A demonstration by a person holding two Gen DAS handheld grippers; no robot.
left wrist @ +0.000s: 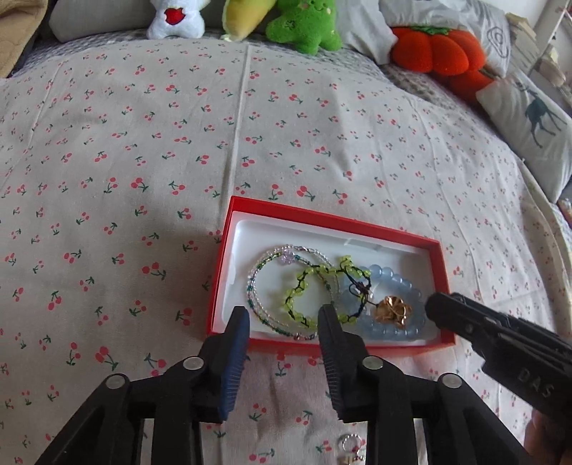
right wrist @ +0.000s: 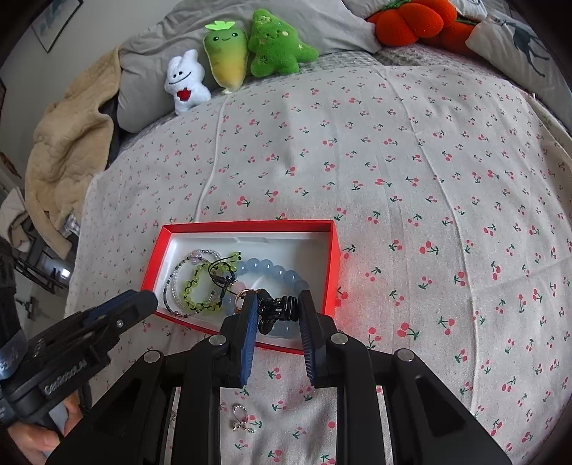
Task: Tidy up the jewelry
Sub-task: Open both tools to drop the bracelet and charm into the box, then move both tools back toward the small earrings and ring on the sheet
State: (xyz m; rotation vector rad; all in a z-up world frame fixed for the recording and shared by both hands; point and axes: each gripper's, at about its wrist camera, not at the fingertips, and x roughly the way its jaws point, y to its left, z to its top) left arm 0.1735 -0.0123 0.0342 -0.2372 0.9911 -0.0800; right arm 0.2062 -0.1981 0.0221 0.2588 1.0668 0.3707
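Observation:
A red box [left wrist: 323, 216] [right wrist: 330, 264] with a white lining lies on the cherry-print bedspread. In it are a clear and teal seed-bead bracelet [left wrist: 261, 272] [right wrist: 175, 282], a green bead bracelet [left wrist: 304, 286] [right wrist: 195, 289], a pale blue bead bracelet [left wrist: 400, 286] [right wrist: 275, 270] and a gold ornament [left wrist: 393, 310]. My left gripper [left wrist: 286, 314] is open over the box's near edge, empty. My right gripper [right wrist: 277, 304] is open over the box's near right part, a dark clip-like piece [right wrist: 275, 309] between its fingers; whether it touches them I cannot tell. A small silver trinket [right wrist: 241, 418] [left wrist: 352, 447] lies on the bedspread below the grippers.
Plush toys line the head of the bed: white [right wrist: 186, 84], yellow-green [right wrist: 227, 53], green [right wrist: 277, 44] and orange [right wrist: 407, 21]. A deer-print pillow [left wrist: 532, 132] lies at the right. A beige blanket [right wrist: 64, 150] hangs at the left bed edge.

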